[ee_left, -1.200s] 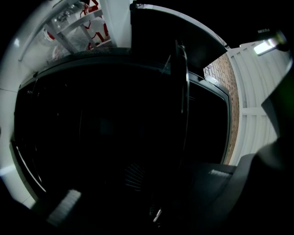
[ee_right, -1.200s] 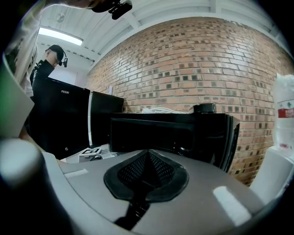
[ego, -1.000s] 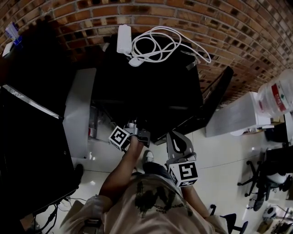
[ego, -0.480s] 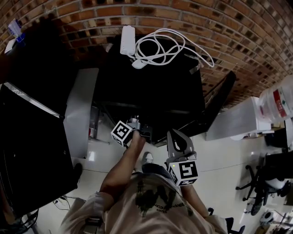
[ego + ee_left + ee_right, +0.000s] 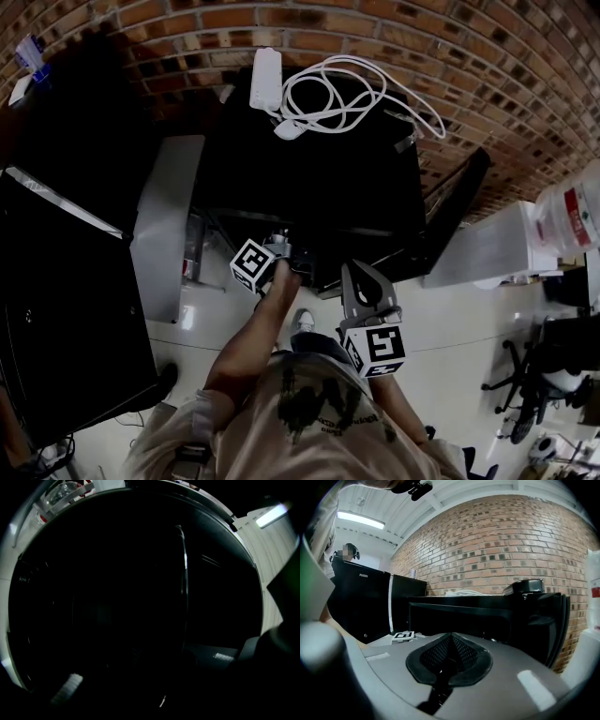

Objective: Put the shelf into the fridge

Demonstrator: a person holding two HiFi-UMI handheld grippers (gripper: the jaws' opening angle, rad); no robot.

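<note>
Black compact fridge point(image 5: 319, 178): door open, interior dark.
Thin shelf with glinting edge point(image 5: 184, 573): inside the cavity, seating unconfirmed.
Left tool point(image 5: 281, 247): seemingly clenched on the shelf.
Right tool point(image 5: 449, 635): clenched, empty.

Office break corner, brick wall point(image 5: 525, 66), water-cooler jug point(image 5: 570, 217), black fridge point(image 5: 309, 178)

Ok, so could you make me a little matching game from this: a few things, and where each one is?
Things:
1 white cable
2 left gripper
3 right gripper
4 fridge door

Places:
A at the dark opening of the fridge
B swung open at the head view's right
C on top of the fridge
D short of the fridge, jaws together

Pairs: 1-C, 2-A, 3-D, 4-B
</note>
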